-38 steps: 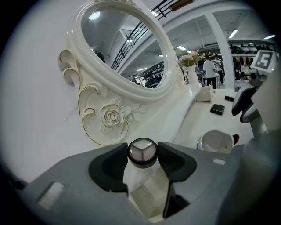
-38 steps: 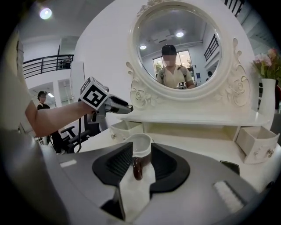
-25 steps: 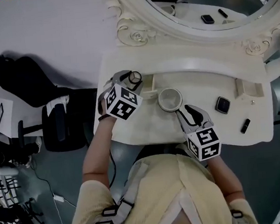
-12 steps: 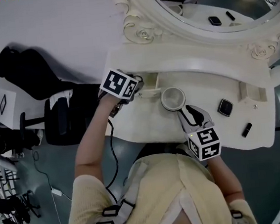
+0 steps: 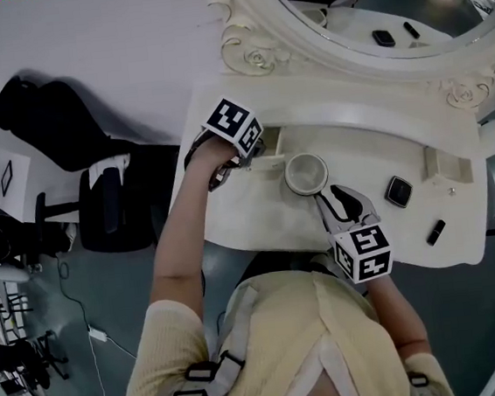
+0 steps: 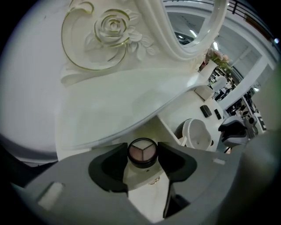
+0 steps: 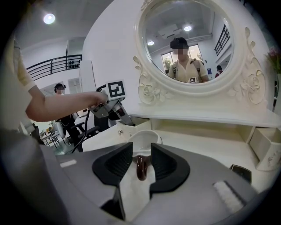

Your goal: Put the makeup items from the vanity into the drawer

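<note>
Round compact: black rim, three pale pans, face up, clamped between left gripper jaws at open white drawer. Square black compact and black tube: lying apart on vanity top, right side.

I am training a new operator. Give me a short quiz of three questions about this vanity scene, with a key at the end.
1. True or false: the left gripper holds a round compact between its jaws.
2. In the head view, where does the black square case lie relative to the white bowl? A) to its left B) to its right C) inside it
3. Fill in: the right gripper has its jaws closed on a dark ____.

Key: 1 true. 2 B. 3 loop: it is a dark loop.
</note>
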A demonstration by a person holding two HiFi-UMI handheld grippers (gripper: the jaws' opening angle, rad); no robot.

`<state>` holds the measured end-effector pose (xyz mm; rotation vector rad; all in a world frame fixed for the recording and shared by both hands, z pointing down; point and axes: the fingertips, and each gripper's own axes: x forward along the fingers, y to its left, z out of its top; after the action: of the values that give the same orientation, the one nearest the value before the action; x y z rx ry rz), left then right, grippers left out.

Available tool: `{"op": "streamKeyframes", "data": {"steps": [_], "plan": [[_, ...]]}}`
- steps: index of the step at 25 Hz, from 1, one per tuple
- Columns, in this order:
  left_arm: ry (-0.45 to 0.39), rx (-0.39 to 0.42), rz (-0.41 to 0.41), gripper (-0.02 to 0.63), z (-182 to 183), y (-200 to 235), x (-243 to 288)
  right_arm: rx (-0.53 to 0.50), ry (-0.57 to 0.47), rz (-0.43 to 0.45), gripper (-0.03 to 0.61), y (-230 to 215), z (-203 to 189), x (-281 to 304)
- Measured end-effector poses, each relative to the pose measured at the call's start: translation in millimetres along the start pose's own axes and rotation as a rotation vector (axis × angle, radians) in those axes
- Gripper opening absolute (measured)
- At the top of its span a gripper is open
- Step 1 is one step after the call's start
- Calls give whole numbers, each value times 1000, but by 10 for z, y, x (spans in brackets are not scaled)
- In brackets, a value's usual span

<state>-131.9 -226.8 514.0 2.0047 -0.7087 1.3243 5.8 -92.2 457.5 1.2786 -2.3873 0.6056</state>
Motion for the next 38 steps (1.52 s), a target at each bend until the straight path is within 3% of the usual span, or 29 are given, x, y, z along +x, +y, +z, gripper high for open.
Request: {"op": "streamKeyframes", "data": {"steps": [4, 9, 21, 29, 32, 38], "plan": [[97, -53, 26, 225, -75, 79, 103, 8, -2, -10, 124, -31, -7, -24], [148, -68, 48, 227, -115, 119, 178, 20, -1, -24, 124, -86, -29, -52], [118, -44, 55, 230, -80, 121, 168, 34, -4, -29, 124, -134, -20, -46], [-41, -22, 15, 227, 50, -14, -102, 41, -8, -32, 124, -135, 3, -59], [-145, 26, 43, 190, 152, -84, -277, 42, -11, -36, 124, -139, 8, -78], [-372, 144, 98, 189, 341, -337, -613, 50, -19, -50, 124, -143, 22, -132]]}}
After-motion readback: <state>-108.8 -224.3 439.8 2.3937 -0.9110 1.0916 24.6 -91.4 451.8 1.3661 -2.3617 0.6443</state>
